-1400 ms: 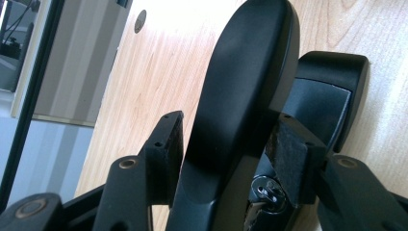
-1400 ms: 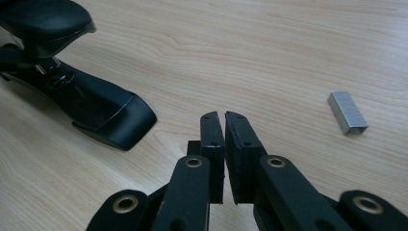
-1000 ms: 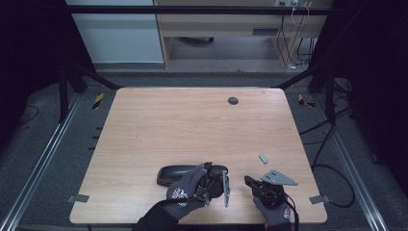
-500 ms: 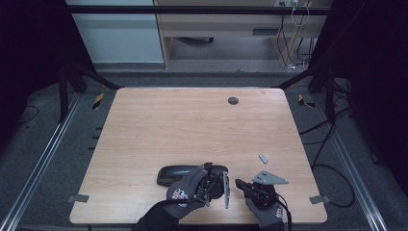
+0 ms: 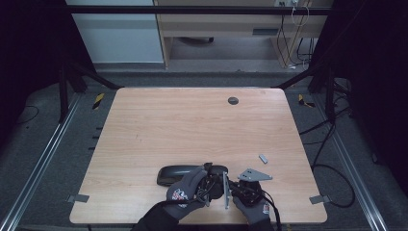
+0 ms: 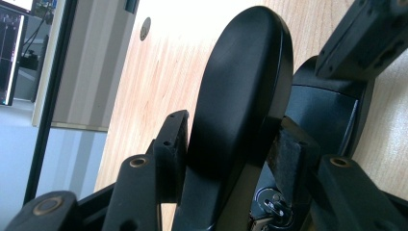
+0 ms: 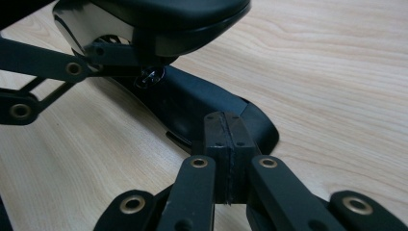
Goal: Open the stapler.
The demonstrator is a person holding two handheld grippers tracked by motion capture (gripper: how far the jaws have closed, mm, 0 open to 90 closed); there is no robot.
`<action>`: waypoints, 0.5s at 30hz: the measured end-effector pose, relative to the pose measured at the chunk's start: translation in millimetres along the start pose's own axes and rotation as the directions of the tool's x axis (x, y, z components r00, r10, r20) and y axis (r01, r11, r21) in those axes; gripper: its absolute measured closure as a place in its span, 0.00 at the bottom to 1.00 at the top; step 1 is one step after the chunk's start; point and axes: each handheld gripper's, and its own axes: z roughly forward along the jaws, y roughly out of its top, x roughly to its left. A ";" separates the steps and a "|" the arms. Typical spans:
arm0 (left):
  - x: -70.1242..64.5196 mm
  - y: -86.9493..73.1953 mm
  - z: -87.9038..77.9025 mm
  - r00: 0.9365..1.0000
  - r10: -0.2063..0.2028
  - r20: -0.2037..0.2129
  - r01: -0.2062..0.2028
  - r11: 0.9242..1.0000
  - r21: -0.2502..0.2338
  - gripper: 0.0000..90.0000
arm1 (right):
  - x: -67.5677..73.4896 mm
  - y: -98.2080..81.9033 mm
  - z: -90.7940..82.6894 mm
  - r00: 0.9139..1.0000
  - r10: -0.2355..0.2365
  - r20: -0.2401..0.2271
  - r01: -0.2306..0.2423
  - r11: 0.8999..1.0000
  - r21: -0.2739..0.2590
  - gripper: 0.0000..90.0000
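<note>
A: What is being handled?

B: A black glasses case (image 5: 179,174), glossy and oval, near the table's (image 5: 159,125) near edge. Its lid (image 6: 240,91) stands up.

A: And the grippers?

B: The left gripper (image 6: 226,149) pinches the lid between its jaws. The right gripper (image 7: 226,144), jaws pressed together on nothing, sits beside the base (image 7: 192,108).

A: Which step?

B: Likely holding it open; next, the right must steady or press the base.

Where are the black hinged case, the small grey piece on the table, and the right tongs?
black hinged case (image 6: 240,96), left gripper view, on its raised lid.
small grey piece (image 5: 263,158), high view, on its middle.
right tongs (image 7: 226,144), right gripper view, between the shut tips.
</note>
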 end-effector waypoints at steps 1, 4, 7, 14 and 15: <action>0.0 0.0 0.0 1.000 0.001 0.000 -0.001 1.000 0.000 0.58 | 0.3 0.0 1.3 1.000 -0.002 0.001 0.002 1.000 0.006 1.00; 0.0 0.2 0.0 1.000 0.001 -0.001 -0.001 1.000 0.001 0.58 | 0.3 -0.1 3.5 1.000 -0.004 0.003 0.004 1.000 0.008 1.00; -0.2 0.3 0.0 1.000 0.006 -0.006 -0.006 1.000 0.001 0.58 | 0.8 -0.3 5.3 1.000 0.000 0.005 0.000 1.000 0.008 1.00; -2.1 -0.2 -0.1 1.000 -0.002 -0.013 0.002 1.000 -0.003 0.58 | 0.7 -1.7 6.5 1.000 0.011 0.014 -0.011 1.000 -0.010 1.00; -1.7 -0.2 -0.3 1.000 0.006 -0.016 -0.006 1.000 -0.002 0.58 | 0.6 -1.7 6.6 1.000 0.013 0.014 -0.013 1.000 -0.011 1.00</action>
